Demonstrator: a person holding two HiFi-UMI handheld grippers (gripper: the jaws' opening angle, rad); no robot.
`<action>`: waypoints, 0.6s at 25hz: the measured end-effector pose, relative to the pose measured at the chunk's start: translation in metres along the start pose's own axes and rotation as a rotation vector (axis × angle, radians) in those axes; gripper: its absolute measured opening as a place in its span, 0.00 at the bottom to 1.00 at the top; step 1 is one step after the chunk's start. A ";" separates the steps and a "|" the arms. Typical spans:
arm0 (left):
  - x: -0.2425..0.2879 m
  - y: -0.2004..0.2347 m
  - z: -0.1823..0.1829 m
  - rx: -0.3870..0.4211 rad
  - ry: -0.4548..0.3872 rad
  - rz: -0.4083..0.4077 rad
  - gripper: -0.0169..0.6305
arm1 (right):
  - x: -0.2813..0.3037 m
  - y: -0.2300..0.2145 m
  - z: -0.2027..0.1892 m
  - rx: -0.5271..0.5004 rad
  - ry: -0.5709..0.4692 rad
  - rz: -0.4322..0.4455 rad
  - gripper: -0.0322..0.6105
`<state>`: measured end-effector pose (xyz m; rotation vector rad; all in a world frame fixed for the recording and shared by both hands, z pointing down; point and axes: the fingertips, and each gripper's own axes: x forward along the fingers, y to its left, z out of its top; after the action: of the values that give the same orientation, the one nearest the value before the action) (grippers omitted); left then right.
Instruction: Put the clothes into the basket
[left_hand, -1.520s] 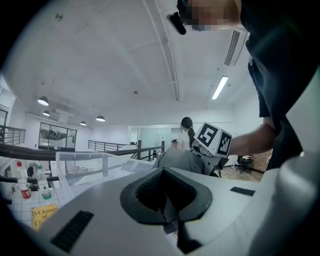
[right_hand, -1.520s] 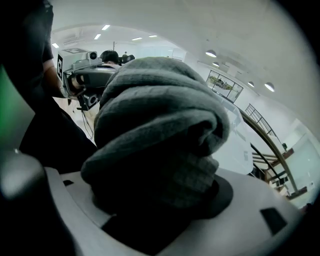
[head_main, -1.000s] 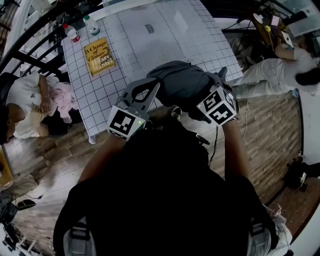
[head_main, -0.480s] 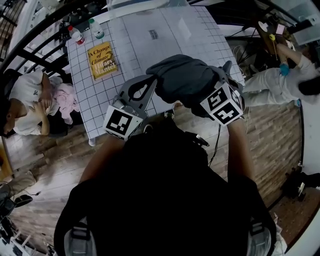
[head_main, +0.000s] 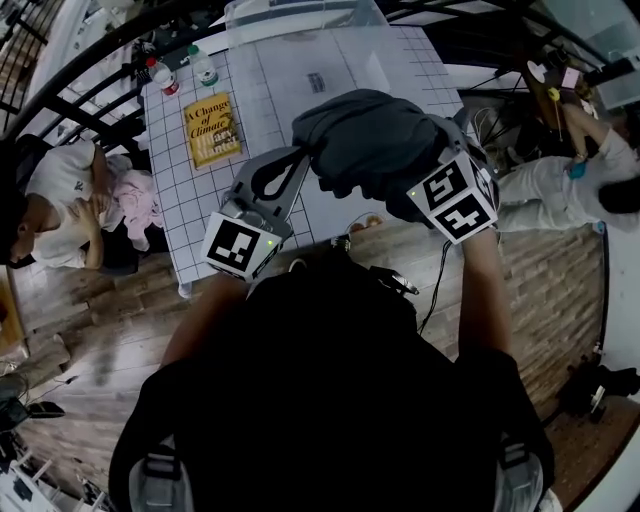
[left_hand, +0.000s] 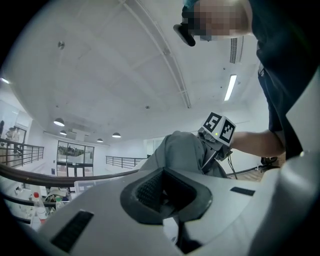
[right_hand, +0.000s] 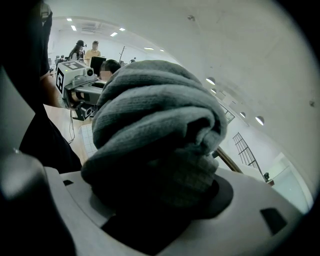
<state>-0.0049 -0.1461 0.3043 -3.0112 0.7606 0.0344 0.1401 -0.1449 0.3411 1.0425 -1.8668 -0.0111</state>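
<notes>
A bundled grey garment (head_main: 370, 135) hangs in the air over the near edge of the white gridded table (head_main: 330, 70). My right gripper (right_hand: 160, 200) is shut on it, and the cloth (right_hand: 155, 115) bulges out between the jaws and hides the fingertips. Its marker cube (head_main: 457, 197) sits at the bundle's right. My left gripper (head_main: 298, 155) has its jaws closed into a loop, with the tips against the bundle's left edge. Whether they pinch any cloth I cannot tell. In the left gripper view the garment (left_hand: 182, 152) rises just beyond the jaws. A clear bin (head_main: 300, 12) stands at the table's far edge.
A yellow book (head_main: 212, 130) lies on the table's left side, with two bottles (head_main: 160, 75) behind it. A person (head_main: 60, 190) sits left of the table with a pink cloth (head_main: 135, 195). Another person (head_main: 560, 170) is on the floor at the right.
Both grippers have risen and moved toward the far side of the table, carrying the grey bundle with them. The bundle now hangs higher over the table.
</notes>
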 end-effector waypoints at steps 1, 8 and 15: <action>0.001 0.002 0.000 0.001 -0.001 0.006 0.03 | 0.001 -0.004 0.004 -0.005 -0.012 -0.001 0.59; 0.012 0.021 0.003 0.004 0.002 0.064 0.03 | 0.017 -0.028 0.025 -0.042 -0.050 0.013 0.59; 0.019 0.043 -0.003 0.000 0.014 0.133 0.03 | 0.045 -0.047 0.043 -0.071 -0.088 0.044 0.60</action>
<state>-0.0081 -0.1932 0.3053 -2.9587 0.9607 0.0168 0.1311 -0.2216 0.3312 0.9661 -1.9536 -0.0984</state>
